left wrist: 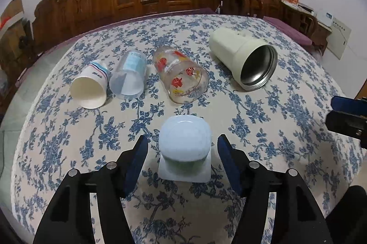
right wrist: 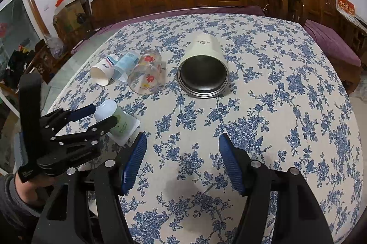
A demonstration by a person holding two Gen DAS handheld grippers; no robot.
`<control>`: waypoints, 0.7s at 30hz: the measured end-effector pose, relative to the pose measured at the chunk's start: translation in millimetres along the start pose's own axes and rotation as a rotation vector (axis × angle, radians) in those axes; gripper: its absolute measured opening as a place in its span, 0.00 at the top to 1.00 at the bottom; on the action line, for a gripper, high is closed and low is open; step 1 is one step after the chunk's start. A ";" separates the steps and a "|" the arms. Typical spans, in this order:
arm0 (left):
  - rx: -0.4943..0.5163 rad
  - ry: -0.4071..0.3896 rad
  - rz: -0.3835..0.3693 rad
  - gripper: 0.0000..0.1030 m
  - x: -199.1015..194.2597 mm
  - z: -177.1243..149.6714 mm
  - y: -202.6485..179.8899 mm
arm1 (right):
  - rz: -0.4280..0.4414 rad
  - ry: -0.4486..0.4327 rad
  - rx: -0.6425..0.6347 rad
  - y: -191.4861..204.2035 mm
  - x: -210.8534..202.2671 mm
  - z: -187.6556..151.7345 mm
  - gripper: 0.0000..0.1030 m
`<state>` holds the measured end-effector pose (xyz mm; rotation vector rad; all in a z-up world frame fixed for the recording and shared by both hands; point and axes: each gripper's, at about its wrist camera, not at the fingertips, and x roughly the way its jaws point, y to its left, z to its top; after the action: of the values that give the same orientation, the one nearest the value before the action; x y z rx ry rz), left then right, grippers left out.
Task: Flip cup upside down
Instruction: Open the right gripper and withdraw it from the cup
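Between the blue-padded fingers of left gripper [left wrist: 182, 155]: small white plastic cup w/ square rim and greenish label [left wrist: 185, 147], standing mouth-down on blue-floral tablecloth [left wrist: 286, 152], flat base up. Jaws spread wide, clear gap both sides of cup, pads not touching. In right wrist view same left gripper [right wrist: 104, 114] straddles the cup [right wrist: 119, 121], held by a hand in grey sleeve [right wrist: 25, 189]. Right gripper [right wrist: 182, 159] also wide open, holding nothing, hovering over bare cloth, well apart from cup.

Further back, lying on sides in a rough row, mouths toward cameras: white paper cup w/ blue-red stripes [left wrist: 90, 89], clear plastic cup w/ pale blue label [left wrist: 129, 79], clear glass tumbler w/ red and yellow print [left wrist: 183, 76], large cream steel-lined insulated mug [left wrist: 244, 59]. Paper and plastic cups touching or nearly; mug well apart to right.

Step, by judgement: near cup looks already inverted, jaws either at release or just off it. Can't tell which from stills. Next move probably: back left gripper straight off w/o clipping square rim (light cup, tips easily), then pick a lying cup, approach across its side, pinch mid-body, rotate mouth-down. Glass slippery, may roll; paper cup crushes if squeezed hard.
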<state>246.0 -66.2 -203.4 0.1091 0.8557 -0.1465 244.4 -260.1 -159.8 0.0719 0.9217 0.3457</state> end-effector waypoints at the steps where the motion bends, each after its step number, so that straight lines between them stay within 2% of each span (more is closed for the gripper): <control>1: -0.004 0.001 0.000 0.31 -4.6 -0.3 1.7 | -0.003 -0.003 0.000 0.9 -1.3 0.0 0.34; 2: -0.009 -0.002 -0.003 0.26 -9.8 -0.8 3.6 | -0.007 -0.008 0.001 2.5 -3.1 0.2 0.34; 6: -0.026 -0.002 -0.021 0.22 -28.4 -3.1 11.5 | -0.013 -0.031 0.004 11.3 -12.6 0.3 0.34; 7: -0.030 0.000 -0.024 0.17 -34.2 -3.8 14.2 | -0.013 -0.037 0.004 13.0 -14.7 0.1 0.34; 8: -0.034 0.000 -0.024 0.08 -39.4 -4.3 16.4 | -0.014 -0.046 0.006 16.5 -18.5 0.3 0.34; 9: -0.037 -0.006 -0.024 0.08 -45.3 -5.4 18.5 | -0.013 -0.053 0.010 19.0 -21.3 0.1 0.34; 12: -0.043 -0.003 -0.015 0.08 -61.0 -8.2 25.7 | -0.016 -0.082 0.014 27.7 -31.2 -1.2 0.20; 16: -0.054 -0.008 0.019 0.08 -85.6 -14.3 34.4 | -0.013 -0.105 0.017 40.0 -41.7 -6.5 0.18; 18: -0.060 -0.003 0.027 0.08 -94.2 -16.3 37.6 | -0.014 -0.119 0.025 44.7 -47.8 -10.4 0.08; 21: -0.082 -0.015 0.032 0.08 -112.1 -23.1 43.7 | -0.017 -0.135 0.030 52.0 -56.5 -16.7 0.03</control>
<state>163.9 -10.2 -131.8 0.0450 0.8438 -0.0826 186.3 -230.7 -115.8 0.1136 0.7930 0.3075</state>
